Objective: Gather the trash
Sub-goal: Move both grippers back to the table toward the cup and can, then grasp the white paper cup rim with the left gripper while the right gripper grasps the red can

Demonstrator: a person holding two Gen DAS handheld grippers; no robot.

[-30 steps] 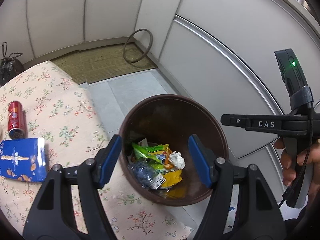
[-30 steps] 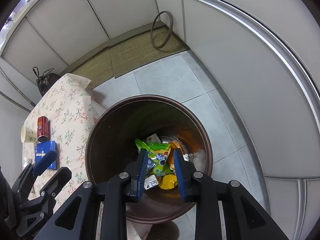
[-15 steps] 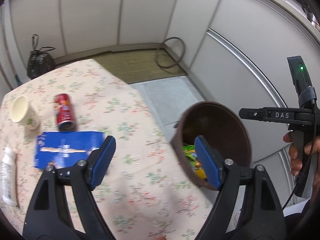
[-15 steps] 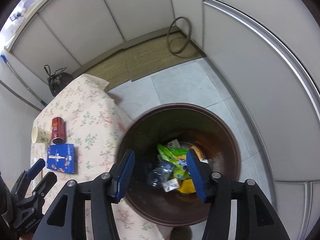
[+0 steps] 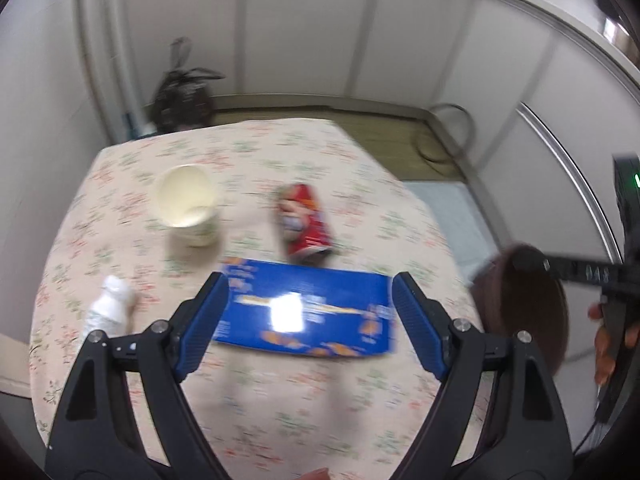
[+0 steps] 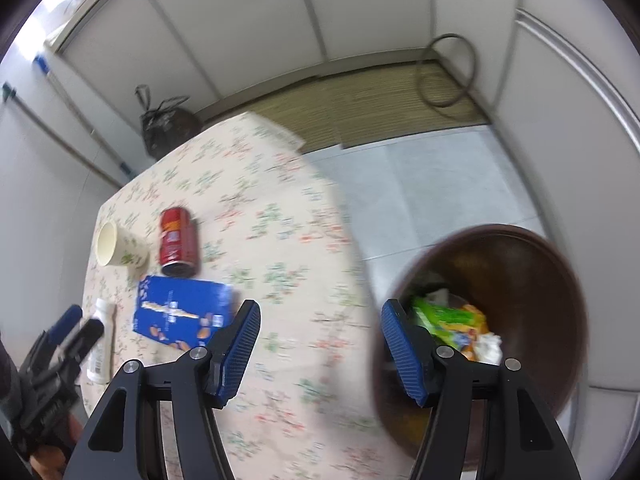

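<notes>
Both of our grippers swung away from the brown trash bin, which filled the views a second ago, and now look over the floral tablecloth. Our left gripper has its jaws spread wide with nothing in them, hanging above the blue snack box that lies flat at the center of the left wrist view. Behind the box we see a red soda can on its side, a paper cup to its left, and a small white bottle at the left edge. Our right gripper is opening, nothing between its jaws, sitting over the tablecloth's edge. That trash bin, with wrappers inside, is now at the lower right of the right wrist view, off the table's side.
</notes>
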